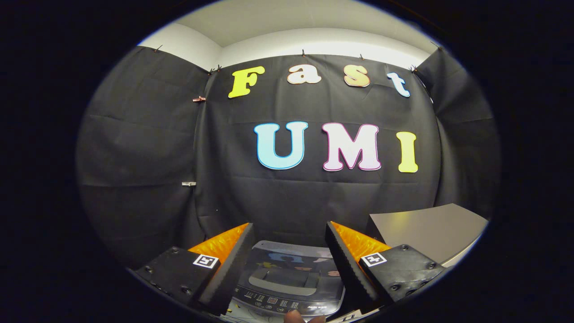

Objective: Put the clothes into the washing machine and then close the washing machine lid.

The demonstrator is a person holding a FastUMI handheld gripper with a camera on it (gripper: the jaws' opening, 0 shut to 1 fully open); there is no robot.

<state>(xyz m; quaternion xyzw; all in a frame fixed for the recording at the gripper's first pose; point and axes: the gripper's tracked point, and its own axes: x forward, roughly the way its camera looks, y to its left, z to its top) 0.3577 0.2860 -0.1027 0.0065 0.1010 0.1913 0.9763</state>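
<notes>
Gripper (289,231) stood wide open, its two fingers (233,264) spread well apart with nothing between the pads and nothing touched. Each finger carried a small square marker tag (206,261) on its block.

Washing machine (291,280) sat below and between the fingers, just ahead of them, seen from above at a steep angle. Its lid (291,264) was down, flat and glossy, with a recessed handle (281,283) across the near part. A control panel (273,304) with rows of small buttons ran along the near edge. The finger blocks covered both sides of the machine, so its full outline could not be made out.

At the very bottom, under the control panel, a small rounded shape (293,316) showed, possibly a fingertip; too little was visible to say. Some pale papers or cables (242,316) lay beside it, too cut off to identify.

No clothing could be picked out anywhere near the fingers.

A grey flat-topped surface (426,229), perhaps a table or box top, stood to the right of the machine, beyond the right finger, its far side cut off. Black cloth wall (143,157) hung behind everything, pinned with clips along its top, with a pale wall and ceiling (314,27) above it.
</notes>
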